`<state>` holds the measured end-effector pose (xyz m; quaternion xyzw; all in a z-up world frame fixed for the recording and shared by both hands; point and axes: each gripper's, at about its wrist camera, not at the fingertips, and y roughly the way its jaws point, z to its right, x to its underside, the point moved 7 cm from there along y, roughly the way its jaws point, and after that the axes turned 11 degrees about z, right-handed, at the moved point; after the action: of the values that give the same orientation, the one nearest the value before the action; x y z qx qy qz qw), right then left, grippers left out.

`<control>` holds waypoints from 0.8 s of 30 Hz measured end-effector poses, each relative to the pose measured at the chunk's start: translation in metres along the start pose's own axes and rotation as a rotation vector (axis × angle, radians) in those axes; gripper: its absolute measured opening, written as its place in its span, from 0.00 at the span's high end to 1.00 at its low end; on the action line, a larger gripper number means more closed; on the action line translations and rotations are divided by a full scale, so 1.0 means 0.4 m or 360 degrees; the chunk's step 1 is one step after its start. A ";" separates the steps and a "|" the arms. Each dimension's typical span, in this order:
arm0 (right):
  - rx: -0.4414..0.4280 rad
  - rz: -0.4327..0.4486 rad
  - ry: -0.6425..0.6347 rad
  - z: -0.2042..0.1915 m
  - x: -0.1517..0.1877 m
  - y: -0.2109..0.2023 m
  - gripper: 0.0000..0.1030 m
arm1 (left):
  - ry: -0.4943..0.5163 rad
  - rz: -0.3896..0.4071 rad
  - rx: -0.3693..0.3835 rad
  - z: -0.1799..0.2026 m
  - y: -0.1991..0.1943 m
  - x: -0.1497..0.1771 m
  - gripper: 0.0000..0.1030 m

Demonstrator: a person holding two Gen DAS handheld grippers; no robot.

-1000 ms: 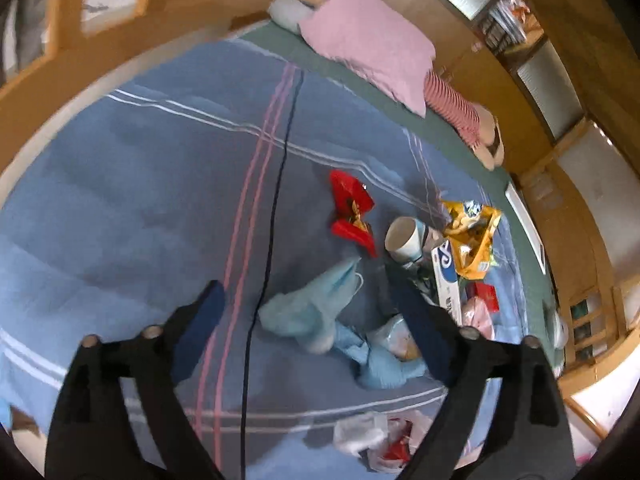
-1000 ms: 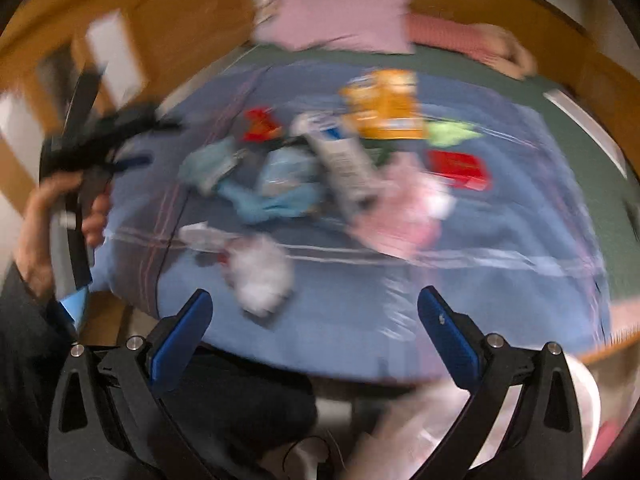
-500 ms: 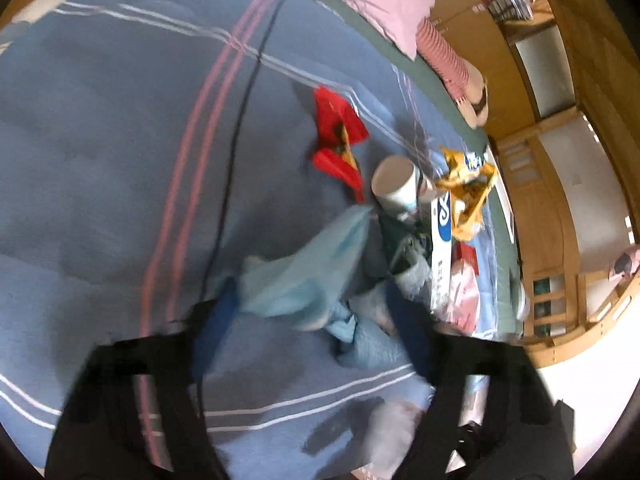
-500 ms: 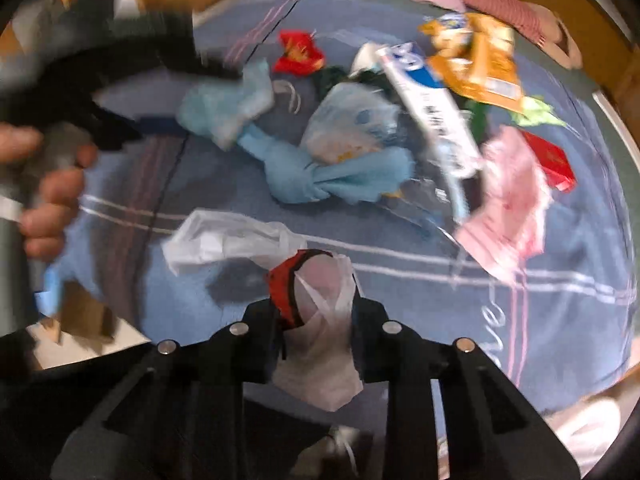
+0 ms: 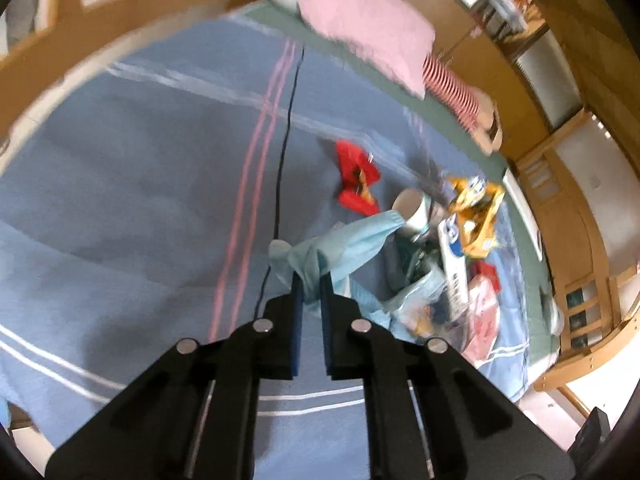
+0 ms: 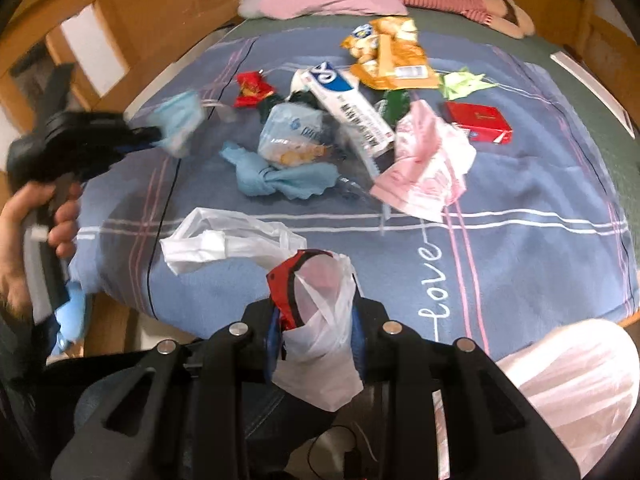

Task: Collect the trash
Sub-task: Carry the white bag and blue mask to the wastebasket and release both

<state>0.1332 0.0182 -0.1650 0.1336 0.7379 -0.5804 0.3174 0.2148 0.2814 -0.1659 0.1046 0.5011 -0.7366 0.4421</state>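
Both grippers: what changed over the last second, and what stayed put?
The left gripper, wide open a second ago, has closed its jaws on the light blue face mask and lifted it off the blue blanket. The right gripper, also open then, now clamps the white plastic bag with red inside. The red wrapper, paper cup, orange snack bag and pink bag lie as before.

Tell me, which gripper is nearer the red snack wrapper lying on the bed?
Left. The left gripper, shut on a blue face mask, is beside the red snack wrapper; the right gripper is at the bed's near edge.
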 end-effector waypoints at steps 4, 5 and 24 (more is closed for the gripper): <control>0.0018 0.0056 0.0057 0.020 -0.013 -0.012 0.72 | -0.0060 0.0148 0.0100 -0.006 -0.086 -0.032 0.91; 0.0020 0.0068 0.0070 0.026 -0.015 -0.013 0.71 | -0.0076 0.0167 0.0122 -0.009 -0.101 -0.035 0.91; 0.0012 0.0216 0.0155 0.053 -0.061 -0.073 0.72 | 0.0226 0.0514 -0.0239 0.021 -0.245 -0.029 0.92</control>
<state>0.1418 -0.0060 -0.1300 0.2126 0.7396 -0.5530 0.3192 0.1499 0.2912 -0.0915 0.2022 0.5613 -0.6074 0.5246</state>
